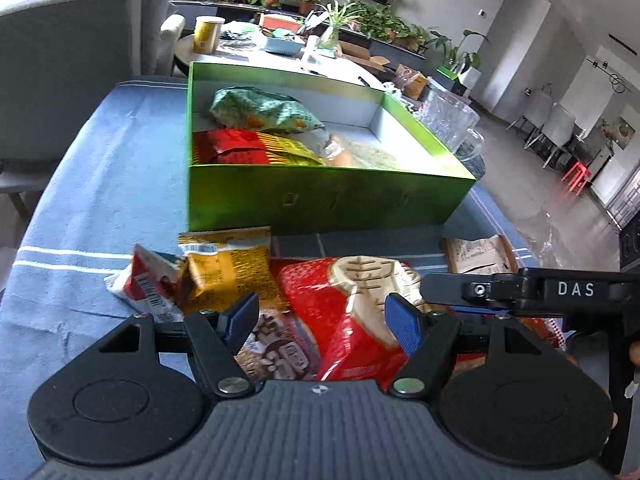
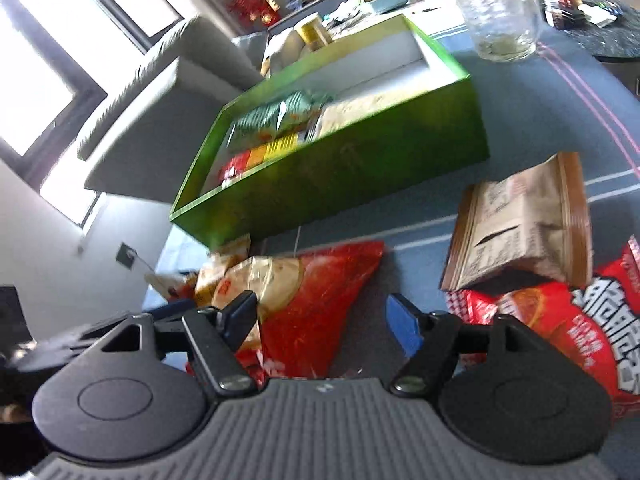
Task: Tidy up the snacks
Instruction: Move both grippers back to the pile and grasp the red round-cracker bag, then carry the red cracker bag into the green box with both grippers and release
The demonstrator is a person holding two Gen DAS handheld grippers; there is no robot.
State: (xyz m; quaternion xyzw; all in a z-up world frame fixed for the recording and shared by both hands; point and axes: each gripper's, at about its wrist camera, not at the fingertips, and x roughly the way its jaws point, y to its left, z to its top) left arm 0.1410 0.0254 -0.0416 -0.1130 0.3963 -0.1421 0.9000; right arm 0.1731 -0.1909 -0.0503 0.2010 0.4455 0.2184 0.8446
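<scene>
A green box (image 1: 320,200) (image 2: 360,168) stands on the blue cloth and holds a green packet (image 1: 260,110), a red packet (image 1: 228,146) and a pale one (image 1: 368,152). In front of it lies a big red and gold bag (image 1: 340,312) (image 2: 320,300). My left gripper (image 1: 324,318) hangs open over this bag, which sits between its blue pads. My right gripper (image 2: 322,318) is open too, the bag by its left finger and bare cloth by its right. A yellow packet (image 1: 228,272), a red-white packet (image 1: 152,280) and a brown printed packet (image 1: 280,348) lie to the left.
A kraft paper pouch (image 2: 520,220) (image 1: 480,254) rests on a red chip bag (image 2: 580,332) at the right. A glass jug (image 2: 496,12) stands behind the box. A grey sofa (image 2: 168,92) is on the left, and a cluttered table with plants (image 1: 280,32) stands beyond.
</scene>
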